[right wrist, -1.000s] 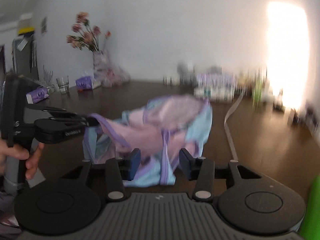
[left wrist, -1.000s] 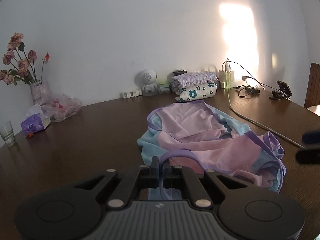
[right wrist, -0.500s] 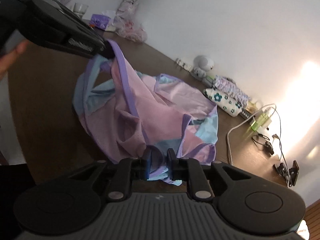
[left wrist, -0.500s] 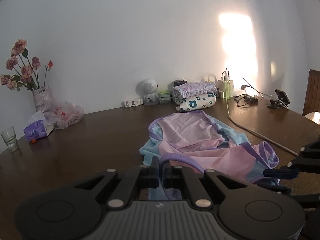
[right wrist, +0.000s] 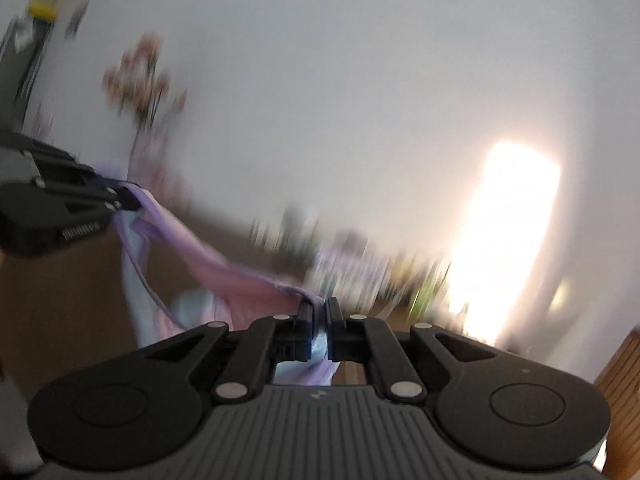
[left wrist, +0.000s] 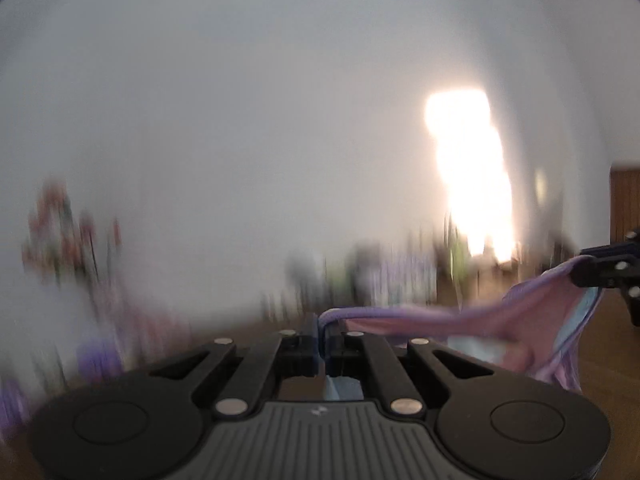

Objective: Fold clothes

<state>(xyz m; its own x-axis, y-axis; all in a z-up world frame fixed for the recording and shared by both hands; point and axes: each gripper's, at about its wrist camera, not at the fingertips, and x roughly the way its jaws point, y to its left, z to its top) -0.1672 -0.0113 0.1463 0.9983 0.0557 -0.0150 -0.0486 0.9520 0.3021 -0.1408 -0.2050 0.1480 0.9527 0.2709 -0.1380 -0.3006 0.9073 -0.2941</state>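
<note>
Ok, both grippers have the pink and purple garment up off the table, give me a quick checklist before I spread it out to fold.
1. Left gripper shut on the garment's purple edge: ok.
2. Right gripper shut on the other edge: ok.
3. Fabric spans between the two grippers, sagging a little in the middle: ok.
4. Garment fully off the table: cannot tell, its lower part hangs out of sight behind the gripper bodies.
5. Landing spot on the table free: cannot tell, both views are motion blurred.
6. Clear of the flowers and items along the wall: cannot tell.
</note>
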